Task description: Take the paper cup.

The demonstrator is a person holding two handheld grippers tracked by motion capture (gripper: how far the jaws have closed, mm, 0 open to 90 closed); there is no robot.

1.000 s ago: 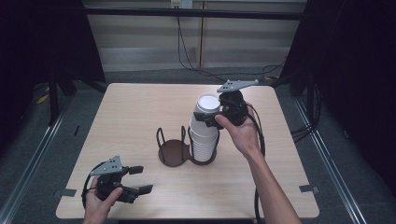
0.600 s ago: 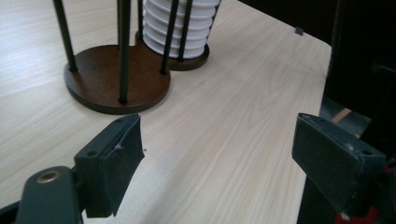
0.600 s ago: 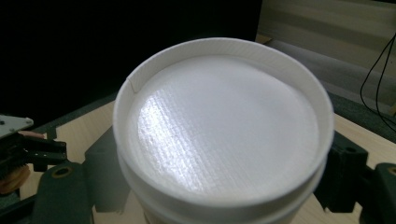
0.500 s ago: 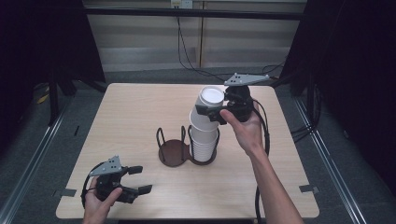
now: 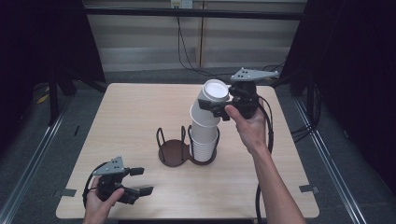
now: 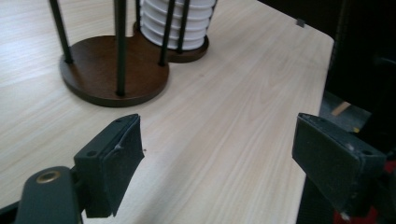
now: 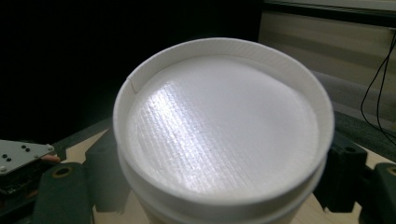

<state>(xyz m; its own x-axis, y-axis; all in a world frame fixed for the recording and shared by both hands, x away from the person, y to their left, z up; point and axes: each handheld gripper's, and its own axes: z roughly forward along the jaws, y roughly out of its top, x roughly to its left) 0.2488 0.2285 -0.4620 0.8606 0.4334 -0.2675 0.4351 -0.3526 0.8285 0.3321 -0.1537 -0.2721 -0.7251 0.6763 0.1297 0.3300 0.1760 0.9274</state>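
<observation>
A stack of upturned white paper cups stands in the right ring of a dark two-ring wire holder at mid table. My right gripper is shut on the top cups, which lean right above the stack. In the right gripper view the top cup's white bottom sits between the black jaws of my right gripper. My left gripper rests open near the front left edge; in its own view the left gripper has bare table between its jaws, with the holder and cups beyond.
The wooden table has bare room left, right and behind the holder. Its front edge lies just under my left hand. Cables trail from the right gripper along the forearm. Dark floor and metal rails surround the table.
My right gripper has risen and drifted slightly right with the top cups, which now stand higher and lean more off the stack. The left gripper has stayed put.
</observation>
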